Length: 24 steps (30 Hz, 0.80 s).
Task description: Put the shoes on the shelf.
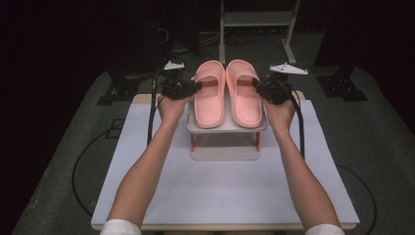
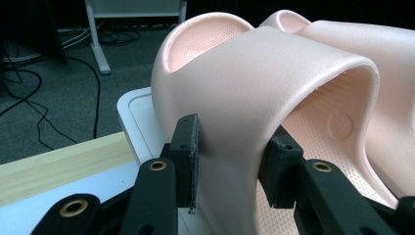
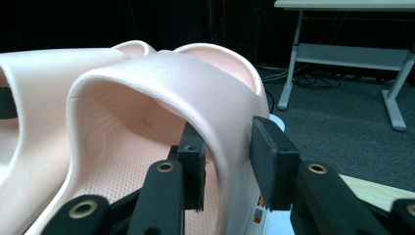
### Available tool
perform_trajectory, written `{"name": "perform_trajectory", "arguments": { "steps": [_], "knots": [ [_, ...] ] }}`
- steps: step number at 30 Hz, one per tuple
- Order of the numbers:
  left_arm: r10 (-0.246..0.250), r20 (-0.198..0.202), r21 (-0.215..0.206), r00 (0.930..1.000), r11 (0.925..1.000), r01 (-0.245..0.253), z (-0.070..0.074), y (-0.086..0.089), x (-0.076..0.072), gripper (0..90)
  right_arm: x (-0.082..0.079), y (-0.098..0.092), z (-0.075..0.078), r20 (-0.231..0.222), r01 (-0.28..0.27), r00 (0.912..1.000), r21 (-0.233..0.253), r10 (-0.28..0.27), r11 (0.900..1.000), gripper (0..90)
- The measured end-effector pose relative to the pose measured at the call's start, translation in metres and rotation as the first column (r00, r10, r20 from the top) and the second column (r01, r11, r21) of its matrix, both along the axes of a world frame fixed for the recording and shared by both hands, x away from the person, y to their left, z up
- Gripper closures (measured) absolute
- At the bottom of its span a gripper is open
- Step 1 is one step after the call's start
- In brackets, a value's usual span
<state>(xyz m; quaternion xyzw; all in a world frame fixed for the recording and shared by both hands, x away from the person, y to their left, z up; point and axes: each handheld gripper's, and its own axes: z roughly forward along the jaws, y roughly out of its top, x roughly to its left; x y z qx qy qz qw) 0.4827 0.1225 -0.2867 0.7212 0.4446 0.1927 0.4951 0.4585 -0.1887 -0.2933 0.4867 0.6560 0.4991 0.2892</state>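
On the white rack [image 1: 226, 128], two pink slippers [image 1: 227, 92] lengthwise front-to-back, each strap pinched by tongs [image 1: 197, 86].

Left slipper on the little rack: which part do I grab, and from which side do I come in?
Grip the left slipper by its strap, at the outer end where it curves down to the sole, coming from its outer, left side. The strap arches clear of the footbed, so one jaw fits beneath and one outside, as the left gripper does now. The right slipper crowds the inner side on the rack.

text: none legible | left slipper [image 2: 342, 125] footbed: round embossed mark, unreadable | labels: none
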Motion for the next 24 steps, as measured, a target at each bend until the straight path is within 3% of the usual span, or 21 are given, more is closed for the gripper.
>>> {"name": "perform_trajectory", "arguments": {
  "steps": [17,24],
  "knots": [
    [-0.001,-0.008,0.015,1.0,0.9999,0.001,-0.005,-0.005,0.003,62.0,0.003,0.01,-0.005,-0.018,-0.005,0.9998,-0.019,0.004,1.0,62.9],
    [-0.001,-0.007,0.016,1.0,0.9999,0.001,-0.004,-0.006,0.003,61.8,0.001,0.012,-0.004,-0.006,-0.001,1.0,-0.025,0.001,1.0,62.6]
  ]
}}
